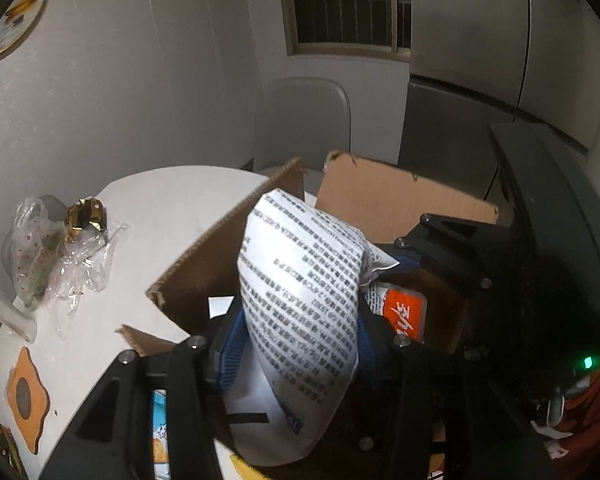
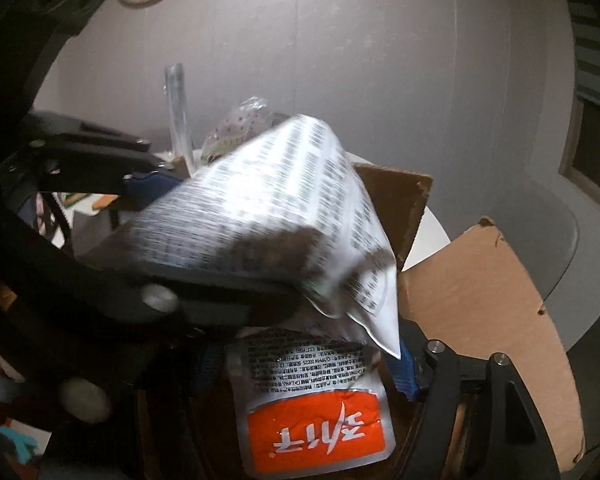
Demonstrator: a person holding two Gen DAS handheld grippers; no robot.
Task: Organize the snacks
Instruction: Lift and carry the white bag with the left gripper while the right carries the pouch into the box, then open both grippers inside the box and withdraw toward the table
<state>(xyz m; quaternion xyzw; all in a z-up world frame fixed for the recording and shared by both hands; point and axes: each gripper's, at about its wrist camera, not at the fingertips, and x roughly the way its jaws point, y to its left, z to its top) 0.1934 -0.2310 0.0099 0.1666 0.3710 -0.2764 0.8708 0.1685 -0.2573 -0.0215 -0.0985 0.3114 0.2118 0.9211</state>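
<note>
My left gripper [image 1: 296,344] is shut on a white snack bag with black print [image 1: 300,292] and holds it tilted over the open cardboard box [image 1: 400,196]. The same bag [image 2: 268,208] fills the middle of the right wrist view, blurred. My right gripper [image 2: 308,368] holds a silver pouch with an orange label [image 2: 312,412] between its blue pads, inside the box [image 2: 480,300]. That pouch also shows in the left wrist view [image 1: 402,312] behind the white bag. The right gripper's body [image 1: 452,248] reaches into the box from the right.
The box stands on a round white table [image 1: 156,208]. Crumpled clear wrappers and gold foil [image 1: 60,244] lie at the table's left. An orange coaster [image 1: 26,392] sits near the front left edge. A chair [image 1: 304,120] and a fridge [image 1: 500,52] stand behind.
</note>
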